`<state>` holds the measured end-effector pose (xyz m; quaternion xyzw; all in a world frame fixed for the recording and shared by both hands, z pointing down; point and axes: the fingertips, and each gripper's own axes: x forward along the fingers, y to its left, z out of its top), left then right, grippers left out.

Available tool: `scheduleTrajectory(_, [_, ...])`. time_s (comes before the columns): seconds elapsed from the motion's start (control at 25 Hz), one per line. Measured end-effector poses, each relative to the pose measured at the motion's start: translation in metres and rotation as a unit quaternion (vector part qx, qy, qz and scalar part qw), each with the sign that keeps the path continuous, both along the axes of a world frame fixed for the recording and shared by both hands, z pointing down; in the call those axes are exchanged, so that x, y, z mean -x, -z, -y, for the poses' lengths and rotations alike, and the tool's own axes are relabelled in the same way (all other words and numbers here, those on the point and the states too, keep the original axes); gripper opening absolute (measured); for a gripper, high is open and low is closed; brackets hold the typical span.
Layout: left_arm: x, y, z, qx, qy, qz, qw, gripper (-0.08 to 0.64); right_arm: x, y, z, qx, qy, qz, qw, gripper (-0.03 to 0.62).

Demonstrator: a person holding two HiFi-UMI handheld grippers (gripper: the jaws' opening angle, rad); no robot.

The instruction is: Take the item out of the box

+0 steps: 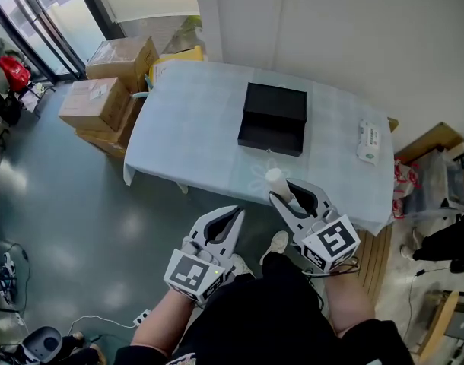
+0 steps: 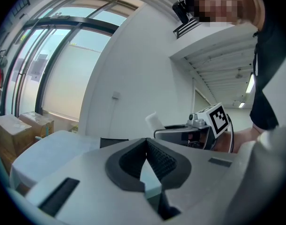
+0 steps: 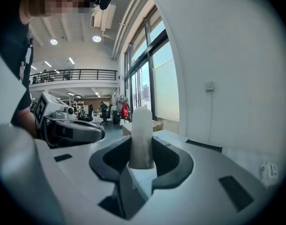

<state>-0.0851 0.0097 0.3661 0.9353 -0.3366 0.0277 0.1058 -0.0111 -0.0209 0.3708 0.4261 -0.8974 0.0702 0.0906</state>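
Note:
A black box point(image 1: 272, 118) lies open on the light blue table point(image 1: 194, 128), its two halves side by side. My right gripper point(image 1: 282, 192) hangs over the table's near edge, shut on a white cylindrical item point(image 1: 277, 179). In the right gripper view the item point(image 3: 142, 135) stands upright between the dark pads, and the box point(image 3: 204, 146) lies beyond at the right. My left gripper point(image 1: 233, 214) is lower left, off the table over the floor. Its jaws meet at the tips point(image 2: 146, 144) with nothing between them. From the left gripper view, the item point(image 2: 154, 122) sticks up from the right gripper point(image 2: 180, 132).
A white packet point(image 1: 368, 141) lies near the table's right end. Stacked cardboard boxes point(image 1: 110, 82) stand beside the table's left end. A white wall runs behind the table. Cartons and clutter point(image 1: 437, 173) crowd the floor at the right. Grey floor lies to the left.

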Motion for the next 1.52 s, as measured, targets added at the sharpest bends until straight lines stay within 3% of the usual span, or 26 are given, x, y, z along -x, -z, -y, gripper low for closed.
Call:
scheduleTrajectory(0.6, [-0.031, 0.014, -0.024, -0.017, 0.003, 0.006, 0.9998, 0.008, -0.027, 0.028, -0.039, -0.023, 0.015, 0.020, 0.999, 0.140])
scheduleTrajectory(1.52, [-0.113, 0.023, -0.059, -0.014, 0.067, 0.008, 0.9976, 0.008, -0.095, 0.035, -0.081, -0.026, 0.094, 0.035, 0.995, 0.140])
